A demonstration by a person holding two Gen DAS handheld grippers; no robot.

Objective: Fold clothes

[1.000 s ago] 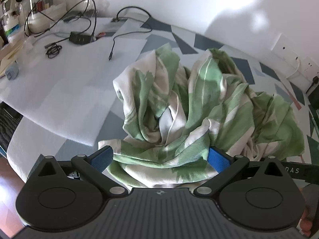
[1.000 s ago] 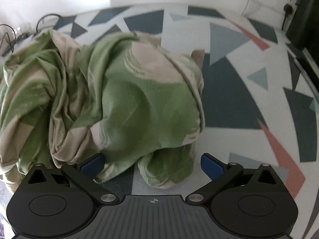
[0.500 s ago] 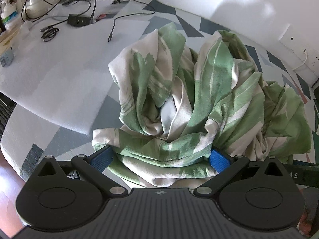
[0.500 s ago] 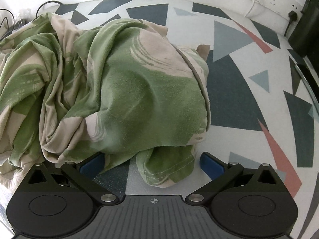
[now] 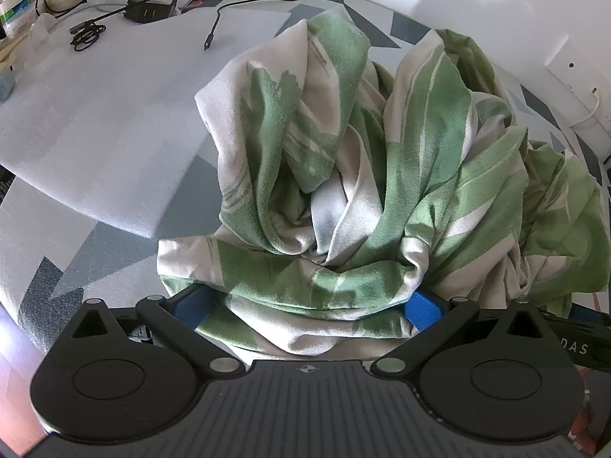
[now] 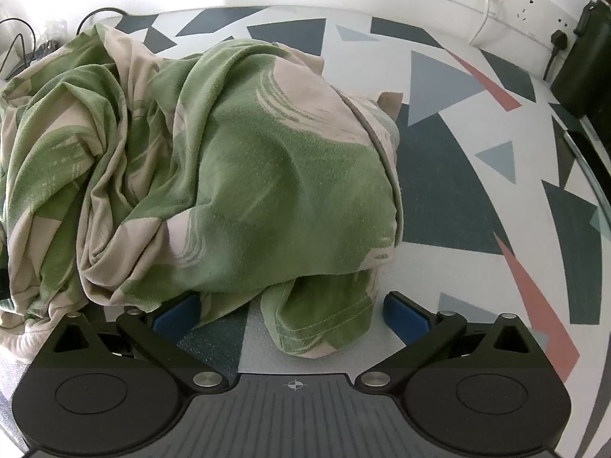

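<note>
A crumpled green-and-cream patterned cotton garment lies heaped on a table covered in a white cloth with grey and pink triangles. The left gripper sits low at its near edge, blue pads spread wide with fabric bunched between, apparently not yet pinched. The right gripper is likewise wide, straddling a hanging green hem. Black cables lie on a white sheet beyond.
</note>
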